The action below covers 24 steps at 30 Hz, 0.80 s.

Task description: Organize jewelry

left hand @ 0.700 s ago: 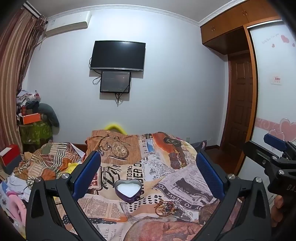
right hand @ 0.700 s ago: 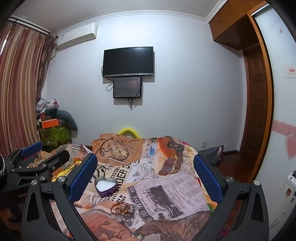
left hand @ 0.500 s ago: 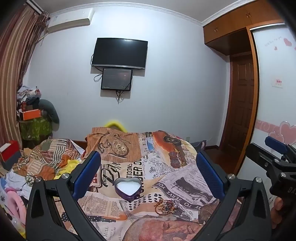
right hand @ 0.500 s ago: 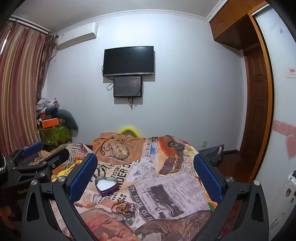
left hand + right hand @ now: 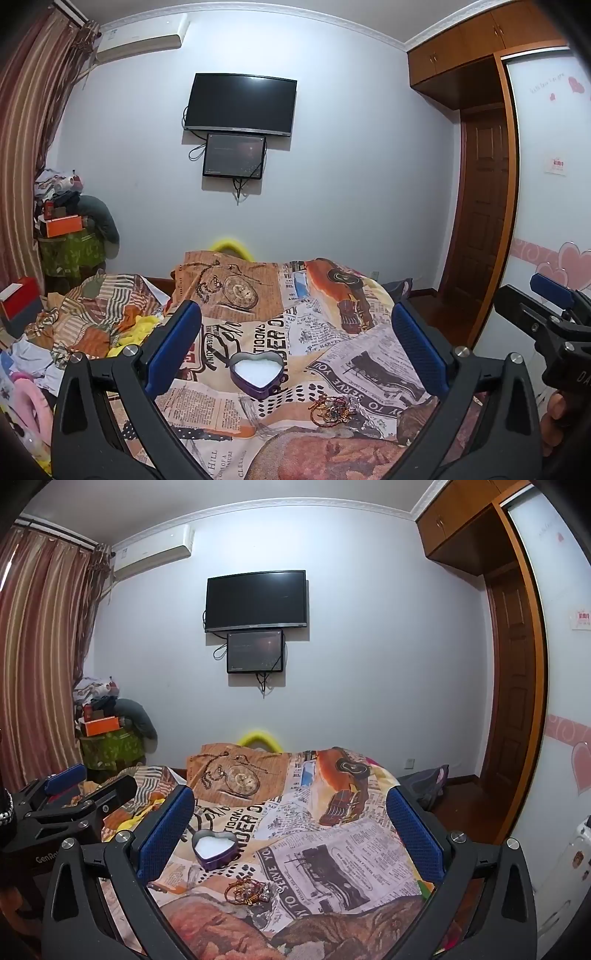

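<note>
On the bed, near the front, sits a little tangle of jewelry (image 5: pixel 330 408), just right of and nearer than the heart-shaped tin (image 5: pixel 257 372) lying open on the newspaper-print quilt (image 5: pixel 354 354). I'd guess that pile is light, floppy and snaggy, so pinch one strand where it loops up, not the whole clump. The left gripper (image 5: pixel 295 343) and right gripper (image 5: pixel 291 819) both hover well above the bed, aimed level across it, jaws spread wide, holding nothing.
</note>
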Each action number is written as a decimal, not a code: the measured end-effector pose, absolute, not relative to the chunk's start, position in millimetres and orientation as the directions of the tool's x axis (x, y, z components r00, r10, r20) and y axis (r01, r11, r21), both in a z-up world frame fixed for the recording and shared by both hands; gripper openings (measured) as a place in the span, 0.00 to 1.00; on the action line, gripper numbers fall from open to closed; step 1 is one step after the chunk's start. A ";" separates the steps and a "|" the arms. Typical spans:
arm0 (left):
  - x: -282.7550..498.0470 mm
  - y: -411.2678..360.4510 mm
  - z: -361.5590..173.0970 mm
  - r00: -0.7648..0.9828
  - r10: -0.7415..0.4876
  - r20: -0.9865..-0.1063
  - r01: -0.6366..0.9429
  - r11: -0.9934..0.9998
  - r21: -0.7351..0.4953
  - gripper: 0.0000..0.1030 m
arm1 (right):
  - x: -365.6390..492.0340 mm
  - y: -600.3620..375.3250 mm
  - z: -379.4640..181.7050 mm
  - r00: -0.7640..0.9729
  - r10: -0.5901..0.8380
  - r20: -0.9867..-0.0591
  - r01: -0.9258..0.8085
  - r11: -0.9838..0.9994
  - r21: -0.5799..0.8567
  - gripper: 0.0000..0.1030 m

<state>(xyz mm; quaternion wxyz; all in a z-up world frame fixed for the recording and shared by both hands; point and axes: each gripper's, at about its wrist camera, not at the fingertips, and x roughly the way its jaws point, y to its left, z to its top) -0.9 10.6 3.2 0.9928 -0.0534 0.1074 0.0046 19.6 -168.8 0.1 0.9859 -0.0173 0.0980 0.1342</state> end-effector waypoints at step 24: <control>4.2 6.6 -1.0 0.974 -0.005 -0.225 -0.018 0.995 -0.100 1.00 | 17.3 -171.5 4.0 0.942 0.267 -0.204 -0.271 0.963 0.013 1.00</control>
